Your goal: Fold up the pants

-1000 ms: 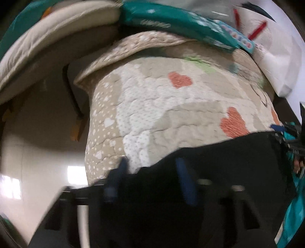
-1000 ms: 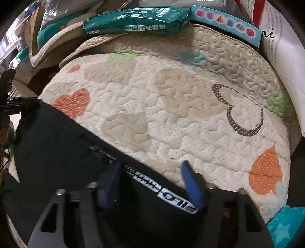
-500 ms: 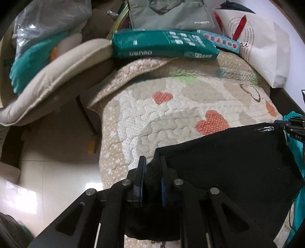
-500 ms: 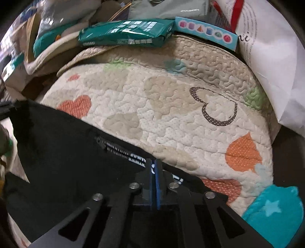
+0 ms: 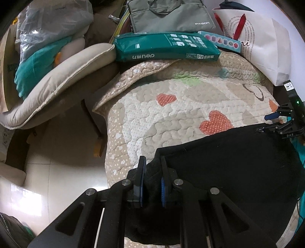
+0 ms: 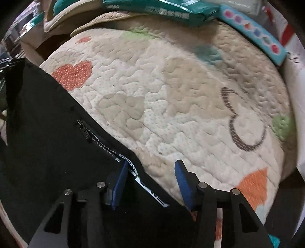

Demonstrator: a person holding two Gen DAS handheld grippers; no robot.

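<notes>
Black pants (image 5: 228, 164) lie spread on a quilted cover with hearts (image 5: 171, 118). My left gripper (image 5: 152, 162) is shut on the near left corner of the pants, with black cloth pinched between its blue pads. My right gripper (image 6: 152, 167) is open over the pants' edge (image 6: 57, 133), next to a zipper (image 6: 83, 131) and a white printed band; the cloth lies between its fingers but is not pinched. The right gripper also shows at the far right of the left wrist view (image 5: 280, 122), at the pants' other corner.
A green paper pack (image 5: 165, 47), a grey bag (image 5: 171, 17), a blue toy box (image 6: 253, 32) and a white paper bag (image 5: 266, 49) line the back. A beige cushion (image 5: 57, 82) sits at the left, and tiled floor (image 5: 47, 171) lies below the left edge.
Both grippers closed on the pants' edge half a second ago. Since then the right gripper has opened and let go of the cloth; the left stays shut on its corner.
</notes>
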